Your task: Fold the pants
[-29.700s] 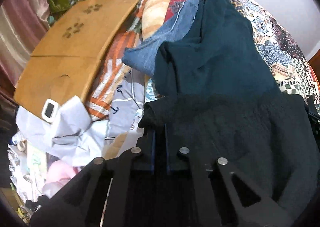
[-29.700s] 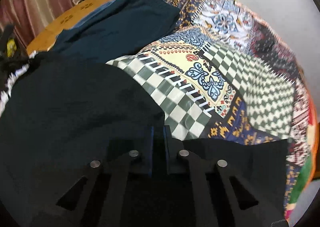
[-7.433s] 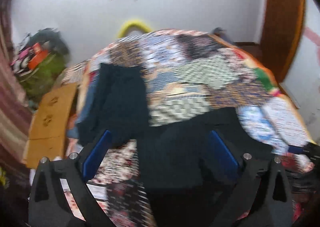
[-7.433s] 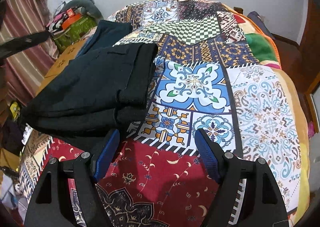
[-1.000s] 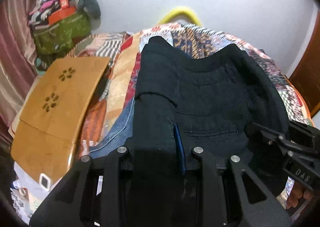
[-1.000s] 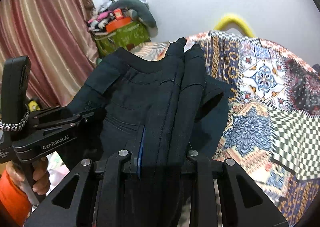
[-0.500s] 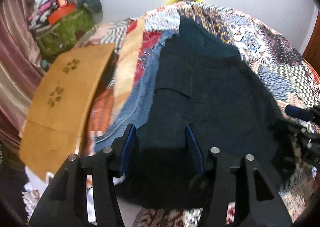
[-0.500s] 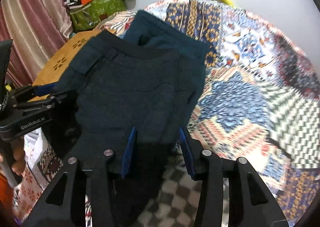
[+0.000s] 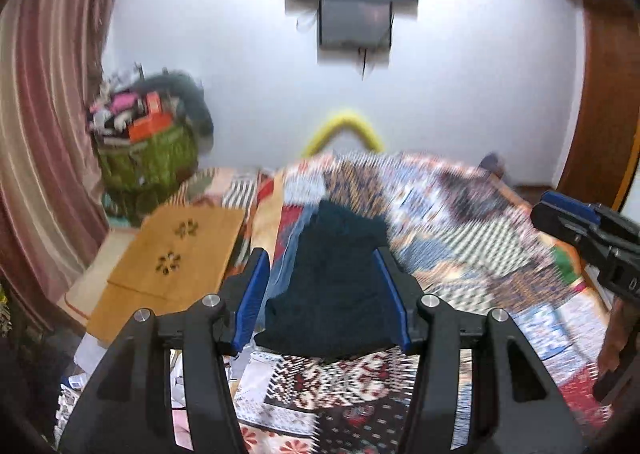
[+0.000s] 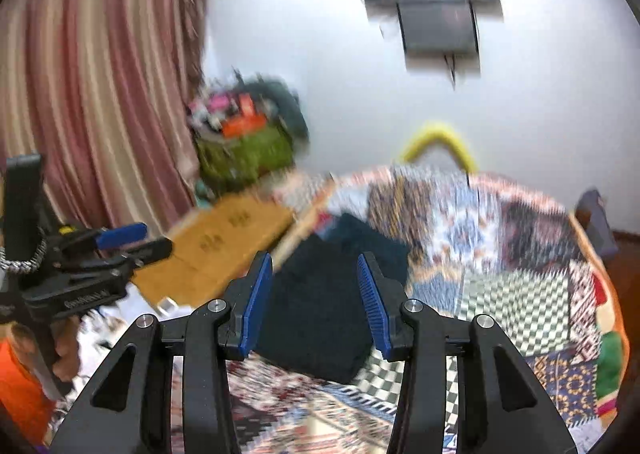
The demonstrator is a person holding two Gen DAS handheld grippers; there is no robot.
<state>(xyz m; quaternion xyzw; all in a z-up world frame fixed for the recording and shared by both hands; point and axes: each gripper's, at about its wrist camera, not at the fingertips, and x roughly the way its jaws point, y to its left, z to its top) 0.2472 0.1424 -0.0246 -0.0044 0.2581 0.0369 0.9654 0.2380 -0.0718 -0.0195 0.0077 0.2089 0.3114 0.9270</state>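
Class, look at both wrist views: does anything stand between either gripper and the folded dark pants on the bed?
Nothing visible does. The dark pants lie folded on the patchwork bedspread, framed between the open jaws of the left gripper and right gripper, which hold nothing.

Lettering too blurred to read

The only writing visible is a pale line of letters along the side of the left gripper, seen from the right wrist camera; motion blur smears it, so no word or brand can be made out.

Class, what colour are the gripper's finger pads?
Blue pads, clearest in the right wrist view.
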